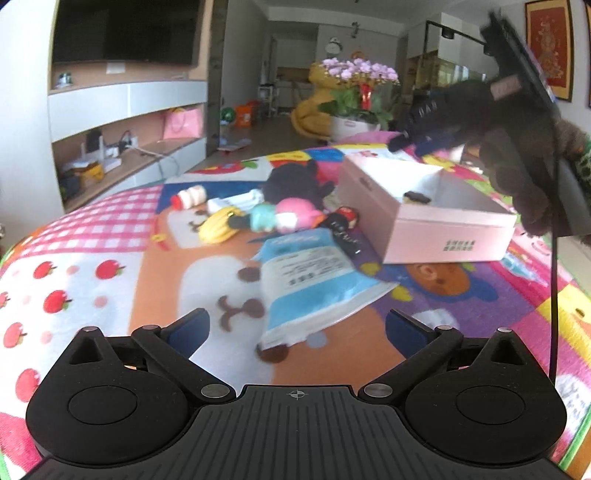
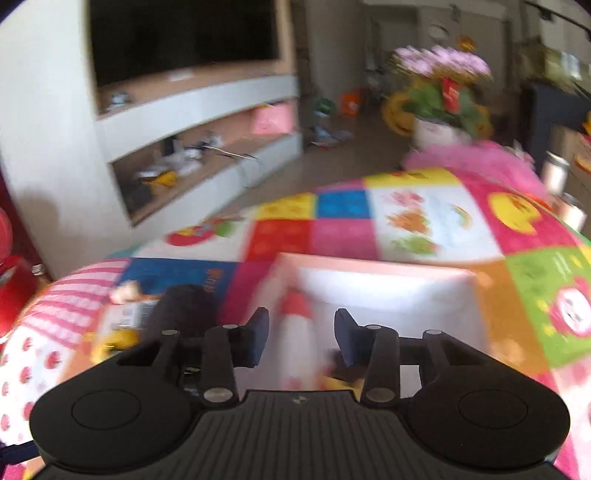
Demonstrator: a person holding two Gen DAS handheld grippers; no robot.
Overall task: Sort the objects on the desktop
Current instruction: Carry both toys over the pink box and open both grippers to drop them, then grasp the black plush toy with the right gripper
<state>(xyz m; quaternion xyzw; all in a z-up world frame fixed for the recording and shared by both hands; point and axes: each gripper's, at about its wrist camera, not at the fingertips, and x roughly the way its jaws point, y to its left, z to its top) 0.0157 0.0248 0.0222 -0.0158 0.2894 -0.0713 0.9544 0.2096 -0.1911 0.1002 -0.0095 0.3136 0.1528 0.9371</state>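
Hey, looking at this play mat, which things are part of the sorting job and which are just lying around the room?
Job: pink box, blue-and-white pouch, toy banana, red-capped bottle, black plush toy, pink-and-teal toy.
Just about: television, potted pink flowers, pink bag, big yellow plush.

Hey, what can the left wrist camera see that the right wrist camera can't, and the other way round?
Only the left wrist view: a blue-and-white pouch, a pink toy, the open left gripper, and the right gripper in a gloved hand above the pink box. Only the blurred right wrist view: a red-and-white thing just ahead of that gripper; whether it is held I cannot tell. Both: the pink box, the patchwork mat, the potted flowers.
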